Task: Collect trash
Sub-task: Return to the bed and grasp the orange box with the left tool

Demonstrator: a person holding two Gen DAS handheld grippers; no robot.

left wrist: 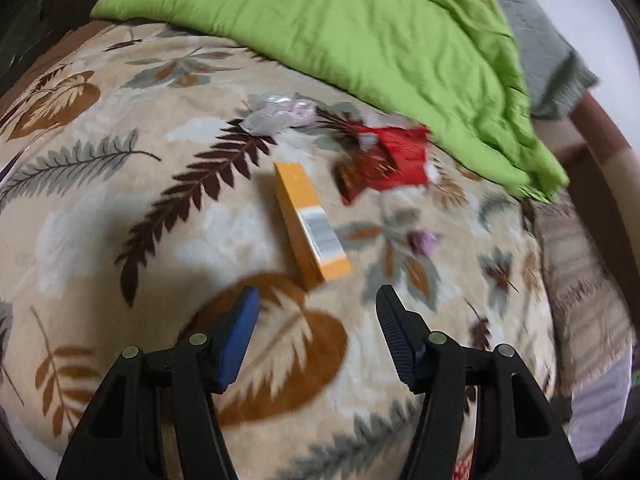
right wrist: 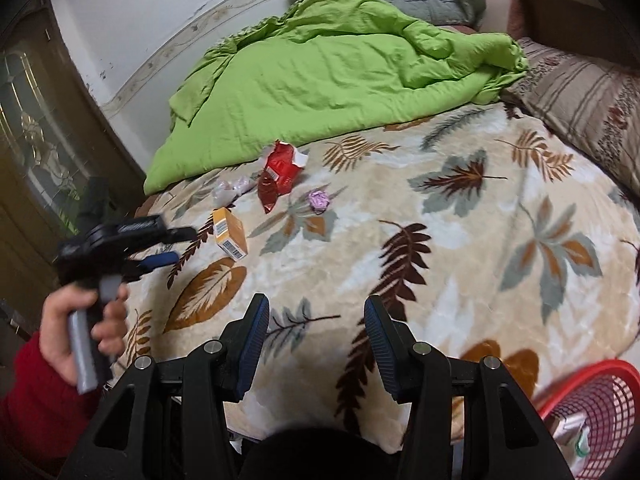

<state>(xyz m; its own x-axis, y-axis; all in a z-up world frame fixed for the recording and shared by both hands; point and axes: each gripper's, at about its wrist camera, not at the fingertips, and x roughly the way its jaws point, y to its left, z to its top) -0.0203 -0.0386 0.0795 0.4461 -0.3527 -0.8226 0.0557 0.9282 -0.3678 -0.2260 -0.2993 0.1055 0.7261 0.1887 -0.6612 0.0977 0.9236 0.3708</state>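
Note:
Trash lies on the leaf-patterned blanket [left wrist: 120, 220]: an orange box [left wrist: 310, 220], a red wrapper [left wrist: 392, 160], a clear plastic wrapper [left wrist: 276, 114] and a small purple crumpled ball [left wrist: 422, 240]. My left gripper [left wrist: 318, 294] is open just short of the box's near end, with nothing between its blue pads. The right wrist view shows the same box [right wrist: 229, 232], red wrapper [right wrist: 282, 168], purple ball [right wrist: 319, 202] and the left gripper [right wrist: 186, 245] held by a hand [right wrist: 80, 320] in a red sleeve. My right gripper [right wrist: 316, 302] hangs open over bare blanket, holding nothing.
A crumpled green quilt [right wrist: 320, 80] covers the far side of the bed, right behind the trash. A red mesh basket [right wrist: 600, 408] with some scraps inside sits at the near right. A striped pillow [right wrist: 580, 100] lies at the right and a wooden door [right wrist: 36, 140] stands at the left.

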